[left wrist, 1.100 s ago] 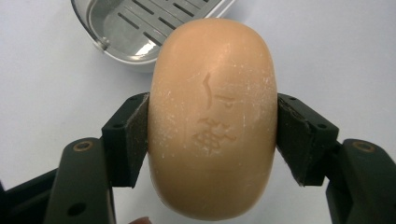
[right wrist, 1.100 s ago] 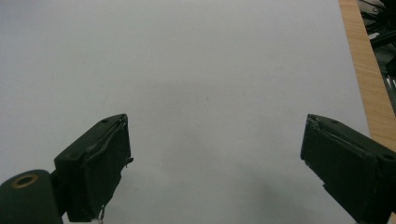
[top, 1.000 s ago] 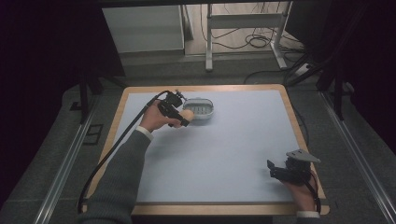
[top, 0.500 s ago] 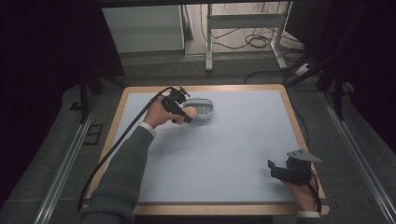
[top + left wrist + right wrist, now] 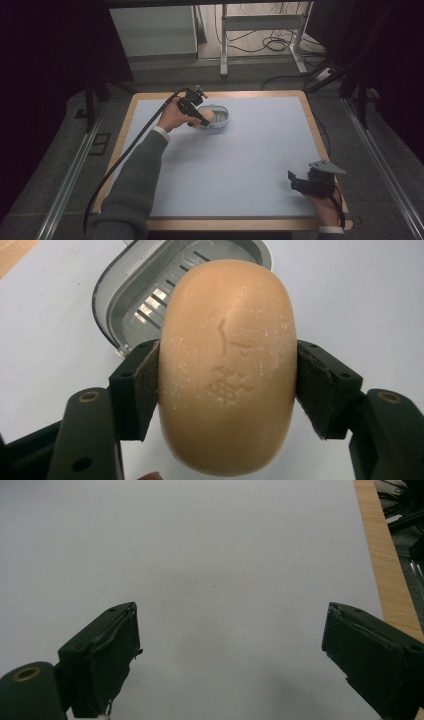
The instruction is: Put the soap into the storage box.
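Note:
A tan oval bar of soap (image 5: 227, 365) with a stamped mark is clamped between the jaws of my left gripper (image 5: 227, 385), which is shut on it. Just beyond it lies a grey soap dish (image 5: 150, 295) with a slotted floor. In the high view the left gripper (image 5: 202, 120) holds the soap (image 5: 208, 116) at the near left rim of the dish (image 5: 220, 116), at the table's far left. My right gripper (image 5: 295, 181) rests near the front right corner, open, with bare mat between its jaws (image 5: 230, 655).
A pale blue mat (image 5: 250, 160) covers the table, framed by a wooden edge (image 5: 310, 107). The wooden edge (image 5: 387, 565) runs close along the right gripper's right side. A black cable (image 5: 135, 145) trails from the left gripper off the table's left.
The left gripper has carried the soap a little farther right, toward the dish. The right gripper has stayed put.

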The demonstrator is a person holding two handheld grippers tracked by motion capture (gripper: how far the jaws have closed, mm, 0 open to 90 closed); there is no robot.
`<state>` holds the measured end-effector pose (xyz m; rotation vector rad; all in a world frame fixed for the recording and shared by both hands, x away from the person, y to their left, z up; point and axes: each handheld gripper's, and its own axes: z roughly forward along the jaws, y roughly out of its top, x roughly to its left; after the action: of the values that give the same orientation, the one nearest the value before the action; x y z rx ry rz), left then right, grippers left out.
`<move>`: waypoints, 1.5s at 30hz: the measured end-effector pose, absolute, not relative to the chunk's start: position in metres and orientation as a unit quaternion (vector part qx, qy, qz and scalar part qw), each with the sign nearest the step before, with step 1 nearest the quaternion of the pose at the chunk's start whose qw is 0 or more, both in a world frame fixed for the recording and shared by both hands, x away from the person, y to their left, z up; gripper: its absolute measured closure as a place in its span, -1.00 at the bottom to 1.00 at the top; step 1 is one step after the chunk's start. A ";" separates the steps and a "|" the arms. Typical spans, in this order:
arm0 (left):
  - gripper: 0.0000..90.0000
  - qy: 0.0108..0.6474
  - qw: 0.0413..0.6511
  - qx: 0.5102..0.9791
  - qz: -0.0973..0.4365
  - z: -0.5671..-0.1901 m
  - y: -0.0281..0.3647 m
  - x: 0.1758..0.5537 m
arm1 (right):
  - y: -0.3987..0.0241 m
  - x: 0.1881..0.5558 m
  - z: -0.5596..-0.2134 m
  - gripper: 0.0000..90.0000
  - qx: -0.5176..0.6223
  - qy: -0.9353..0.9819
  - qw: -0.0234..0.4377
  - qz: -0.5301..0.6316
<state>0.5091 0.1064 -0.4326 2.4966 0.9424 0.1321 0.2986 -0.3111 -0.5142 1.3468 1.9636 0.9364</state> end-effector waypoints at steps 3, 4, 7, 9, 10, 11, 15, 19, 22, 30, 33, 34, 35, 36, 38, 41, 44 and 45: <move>-0.28 0.343 0.229 0.910 0.048 -0.433 0.105 0.513 | -0.311 0.299 -0.514 -0.81 0.504 0.735 0.288 0.350; -0.28 0.343 0.230 0.909 0.048 -0.433 0.105 0.514 | -0.311 0.299 -0.515 -0.81 0.504 0.736 0.288 0.349; -0.28 0.342 0.228 0.911 0.047 -0.434 0.104 0.519 | -0.311 0.299 -0.515 -0.81 0.503 0.737 0.287 0.348; -0.28 0.341 0.226 0.911 0.046 -0.435 0.103 0.522 | -0.310 0.299 -0.515 -0.81 0.503 0.738 0.286 0.348; -0.28 0.341 0.225 0.912 0.047 -0.436 0.102 0.523 | -0.310 0.299 -0.515 -0.81 0.503 0.737 0.286 0.348; -0.28 0.342 0.225 0.911 0.046 -0.437 0.101 0.525 | -0.310 0.299 -0.515 -0.81 0.504 0.737 0.287 0.348; -0.28 0.343 0.225 0.911 0.041 -0.441 0.099 0.532 | -0.311 0.299 -0.515 -0.81 0.504 0.735 0.288 0.350; -0.28 0.341 0.223 0.912 0.035 -0.446 0.093 0.538 | -0.312 0.299 -0.515 -0.81 0.505 0.735 0.288 0.349; -0.28 0.336 0.232 0.912 0.027 -0.447 0.090 0.541 | -0.312 0.299 -0.515 -0.81 0.504 0.735 0.287 0.350; -0.28 0.340 0.218 0.914 0.031 -0.449 0.083 0.554 | -0.312 0.300 -0.516 -0.81 0.505 0.736 0.287 0.348; -0.28 0.340 0.211 0.916 0.029 -0.451 0.081 0.557 | -0.312 0.300 -0.516 -0.81 0.504 0.738 0.286 0.347; -0.28 0.340 0.210 0.916 0.030 -0.451 0.080 0.558 | -0.312 0.300 -0.516 -0.81 0.504 0.738 0.285 0.347; -0.28 0.342 0.210 0.915 0.031 -0.452 0.080 0.559 | -0.312 0.300 -0.516 -0.81 0.503 0.738 0.286 0.347; -0.28 0.342 0.211 0.915 0.031 -0.453 0.080 0.559 | -0.312 0.300 -0.516 -0.81 0.504 0.737 0.286 0.347; -0.28 0.339 0.208 0.917 0.032 -0.455 0.080 0.560 | -0.313 0.299 -0.516 -0.81 0.505 0.737 0.286 0.347; -0.28 0.338 0.206 0.918 0.035 -0.456 0.080 0.561 | -0.313 0.300 -0.516 -0.81 0.505 0.736 0.288 0.347; -0.29 0.340 0.205 0.917 0.038 -0.457 0.080 0.561 | -0.313 0.300 -0.516 -0.81 0.504 0.737 0.287 0.347; -0.30 0.338 0.209 0.917 0.038 -0.457 0.079 0.560 | -0.313 0.300 -0.517 -0.81 0.504 0.737 0.287 0.347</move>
<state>0.5601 0.0793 -0.4570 2.5511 0.9416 0.1048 0.2997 -0.3134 -0.5165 1.3471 1.9698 0.9260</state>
